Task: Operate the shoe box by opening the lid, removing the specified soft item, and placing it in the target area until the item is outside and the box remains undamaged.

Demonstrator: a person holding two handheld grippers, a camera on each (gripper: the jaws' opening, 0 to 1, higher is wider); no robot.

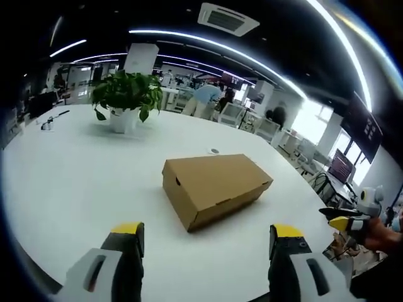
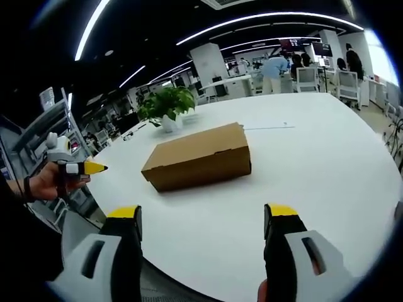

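Observation:
A closed brown cardboard shoe box [image 1: 214,189] lies on the white table [image 1: 69,182], its lid down. My left gripper [image 1: 208,242] hovers short of the box, open, with nothing between its yellow-tipped jaws. The right gripper [image 1: 347,220] comes in from the right edge, held in a hand off the table's side. In the right gripper view the same box [image 2: 198,157] lies ahead of my right gripper [image 2: 203,220], which is open and empty above the table's near edge. The left gripper [image 2: 82,168] shows at the left, held by a hand. The soft item is hidden.
A potted green plant [image 1: 126,94] [image 2: 167,104] stands on the table beyond the box. A small dark object [image 1: 49,121] lies at the far left. Chairs [image 1: 264,126] and people [image 2: 274,66] stand past the table's far edge. Shelving [image 2: 38,145] rises at the left.

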